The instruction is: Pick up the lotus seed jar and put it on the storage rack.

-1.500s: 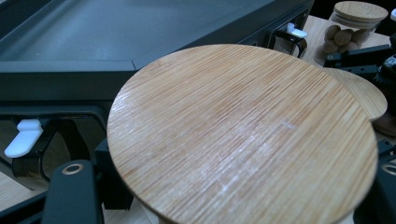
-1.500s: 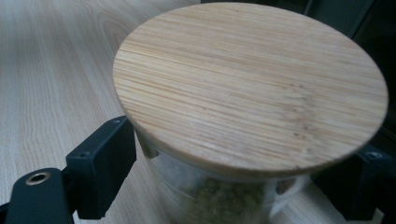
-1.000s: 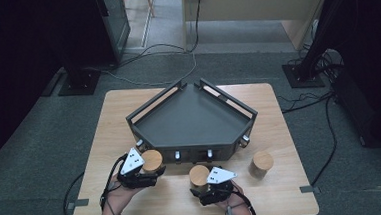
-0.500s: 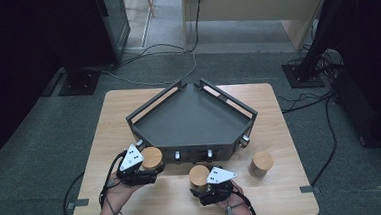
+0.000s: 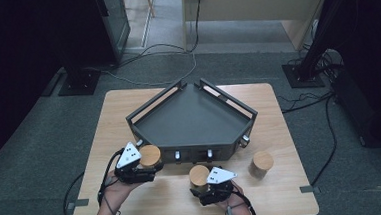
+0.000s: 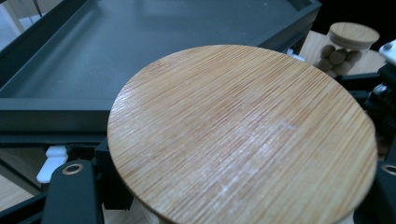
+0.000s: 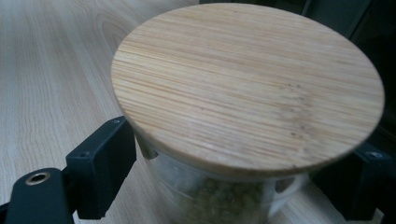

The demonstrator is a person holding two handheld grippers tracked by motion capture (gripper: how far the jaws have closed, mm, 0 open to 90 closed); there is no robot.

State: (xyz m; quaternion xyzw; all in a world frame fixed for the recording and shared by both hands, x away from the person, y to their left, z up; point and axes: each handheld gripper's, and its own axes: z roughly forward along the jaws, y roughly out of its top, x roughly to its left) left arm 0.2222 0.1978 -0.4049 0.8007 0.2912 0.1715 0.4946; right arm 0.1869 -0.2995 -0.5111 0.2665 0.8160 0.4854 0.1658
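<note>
Landmark: grey tray (image 5: 191, 118) in the middle of the table (image 5: 284, 192).
Left gripper (image 5: 138, 168): clamped on the left jar (image 5: 150, 157), a black jaw on either side under its bamboo lid (image 6: 243, 135).
Left jar: at the tray's front left corner, just beside the wall; a second ago it sat slightly lower and further out, so it has crept up towards the rim.
Right gripper (image 5: 208, 186): clamped on the middle jar (image 5: 199, 177), jaws against the glass below the lid (image 7: 247, 84); green beans inside.
Middle jar: just in front of the tray's front wall, unchanged from a second ago.
Third jar (image 5: 260, 164): free, off the tray's front right corner.
Meaning: likely both held jars go into the tray; the left one leads.
</note>
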